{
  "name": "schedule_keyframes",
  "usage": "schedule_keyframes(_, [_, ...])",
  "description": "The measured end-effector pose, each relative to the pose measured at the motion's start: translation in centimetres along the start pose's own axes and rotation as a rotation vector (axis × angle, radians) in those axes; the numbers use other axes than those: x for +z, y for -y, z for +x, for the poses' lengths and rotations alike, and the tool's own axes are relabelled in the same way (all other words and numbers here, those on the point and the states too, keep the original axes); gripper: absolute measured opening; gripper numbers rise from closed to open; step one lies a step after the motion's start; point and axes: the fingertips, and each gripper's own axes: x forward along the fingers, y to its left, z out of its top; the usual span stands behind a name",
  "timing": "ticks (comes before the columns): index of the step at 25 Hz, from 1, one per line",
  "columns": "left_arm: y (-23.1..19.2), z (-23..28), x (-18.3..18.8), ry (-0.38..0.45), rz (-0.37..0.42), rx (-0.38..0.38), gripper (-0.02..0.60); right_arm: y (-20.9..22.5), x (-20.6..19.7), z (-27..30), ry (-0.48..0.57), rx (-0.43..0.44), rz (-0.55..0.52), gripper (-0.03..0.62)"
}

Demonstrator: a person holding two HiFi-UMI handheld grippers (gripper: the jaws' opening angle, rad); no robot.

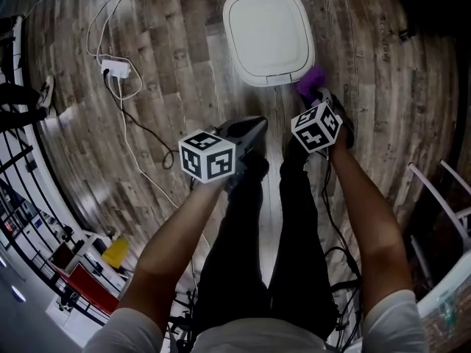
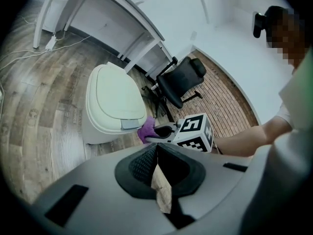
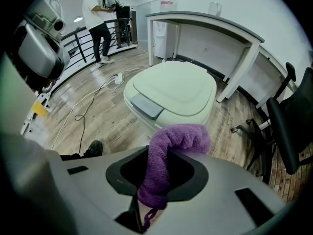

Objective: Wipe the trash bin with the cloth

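1. Right gripper is reaching forward on an outstretched forearm, its jaws clamping a purple terry cloth that is flopping over their tips.
2. Trash bin is sitting just ahead of that gripper on the wood-plank floor; smooth white plastic, rounded-square lid down.
3. Left gripper is hovering beside the right one, slightly further from the bin, jaws pressed together on nothing.

Wood-plank floor, head view: white trash bin stands at 12 o'clock; power strip with trailing cables lies at 10 o'clock.
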Motion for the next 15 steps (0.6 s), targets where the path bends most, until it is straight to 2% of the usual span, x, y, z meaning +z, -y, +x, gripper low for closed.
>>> schedule_keyframes(6, [-2.1,-2.7,-0.3,0.018,-0.029,-0.01,0.003,-5.5,2.7,0.6,-0.01,0.062,-0.059,0.097])
schedule_keyframes(11, [-4.1,-5.5,0.1,0.044,-0.047,-0.005,0.003,-10.3,6.4,0.9,0.006,0.126,-0.111,0.097])
schedule_keyframes(15, [-6.1,-7.5,0.5,0.077,-0.071,0.003,0.003,-13.7,9.8,1.2,0.035,0.197,-0.195,0.097])
